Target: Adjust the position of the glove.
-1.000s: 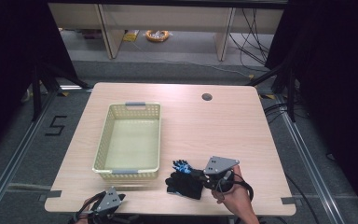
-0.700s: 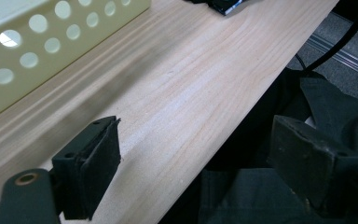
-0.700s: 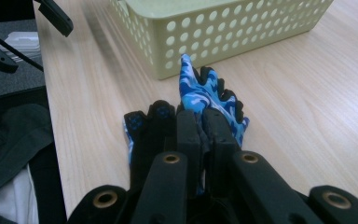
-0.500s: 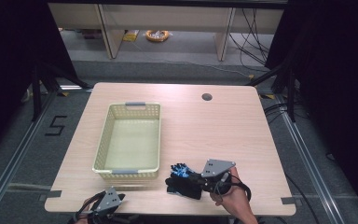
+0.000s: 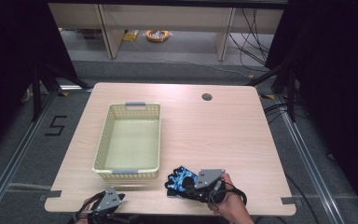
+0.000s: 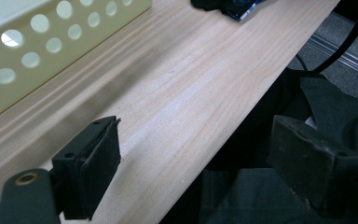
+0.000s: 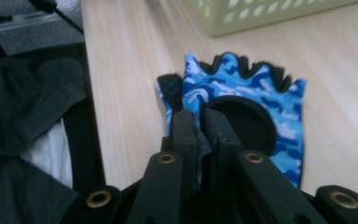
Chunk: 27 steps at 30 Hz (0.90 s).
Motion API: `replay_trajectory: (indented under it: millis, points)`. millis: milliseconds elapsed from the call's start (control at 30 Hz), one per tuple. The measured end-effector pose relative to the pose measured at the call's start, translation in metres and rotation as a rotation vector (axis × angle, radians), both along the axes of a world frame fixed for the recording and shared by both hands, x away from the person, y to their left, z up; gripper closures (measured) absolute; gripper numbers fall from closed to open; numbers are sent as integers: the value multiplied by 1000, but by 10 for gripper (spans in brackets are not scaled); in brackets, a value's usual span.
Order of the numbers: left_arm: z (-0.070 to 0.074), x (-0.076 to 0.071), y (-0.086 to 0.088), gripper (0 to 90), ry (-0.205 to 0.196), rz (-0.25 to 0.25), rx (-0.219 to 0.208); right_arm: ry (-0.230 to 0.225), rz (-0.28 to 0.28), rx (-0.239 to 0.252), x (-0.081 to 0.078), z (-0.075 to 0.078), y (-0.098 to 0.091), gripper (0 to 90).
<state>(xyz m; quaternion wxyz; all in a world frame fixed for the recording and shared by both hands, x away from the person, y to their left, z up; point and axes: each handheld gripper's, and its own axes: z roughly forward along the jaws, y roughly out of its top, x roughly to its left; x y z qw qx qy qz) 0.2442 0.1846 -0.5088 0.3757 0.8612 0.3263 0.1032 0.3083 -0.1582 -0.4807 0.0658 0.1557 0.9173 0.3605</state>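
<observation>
A blue camouflage fingerless glove (image 5: 181, 178) with black trim lies near the table's front edge, right of the basket. My right gripper (image 5: 192, 185) is at its wrist end. In the right gripper view the jaws stand almost together with a fold of the glove (image 7: 242, 93) pinched between the pads; the right gripper (image 7: 200, 123) has just been opening slightly, with the fabric still between its jaws. My left gripper (image 5: 114, 199) hangs at the front edge, left of the glove. In its own view the left gripper (image 6: 196, 149) is wide open with nothing between the jaws.
A cream perforated basket (image 5: 103, 140) with grey handles stands left of centre on the wooden table (image 5: 214, 135), and its wall (image 6: 28, 51) is close to the left gripper. A round cable hole (image 5: 207, 97) is at the back right. Dark clothing lies below the front edge.
My right gripper has sunk a little toward the table and the near edge, with the glove in it. The left gripper has stayed where it was.
</observation>
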Motion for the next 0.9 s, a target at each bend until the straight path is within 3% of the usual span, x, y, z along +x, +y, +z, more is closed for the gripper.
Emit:
replay_trajectory:
  millis: [33,133,200,233,267,367,467,500,533,567,633,700,733,900]
  points:
    - [0,0,0,159,0,-6,7,-7,22,-4,1,-3,1,822]
    - [-1,0,-1,160,2,3,-7,24,23,-30,-1,-9,4,785]
    - [-1,0,-1,160,7,5,-5,21,28,-37,-1,-10,5,762]
    - [-1,0,0,159,3,-6,9,28,4,-39,-3,-9,6,731]
    - [-1,0,0,160,4,-1,-3,25,13,-32,-2,-9,6,709]
    - [-1,0,-1,160,5,3,-11,26,-39,-25,-5,-4,5,626]
    - [-2,0,-1,159,10,8,-2,20,-190,33,-7,2,-4,533]
    - [-2,0,-3,160,18,12,-21,53,-296,76,-9,8,-15,507]
    - [-2,0,-3,161,18,12,-21,53,-296,76,-9,8,-15,507]
    - [-2,0,-5,161,11,8,-19,64,-334,91,-9,9,-17,497]
    - [-1,0,-9,161,15,-8,-22,87,-464,158,-12,11,-33,485]
    - [-1,1,-14,165,7,-14,-35,162,-591,208,-19,11,-44,482]
    - [0,2,-17,168,-4,-29,-27,146,-602,221,-19,8,-52,482]
    - [-1,11,-40,191,-22,-67,-23,233,-686,281,-27,-1,-65,483]
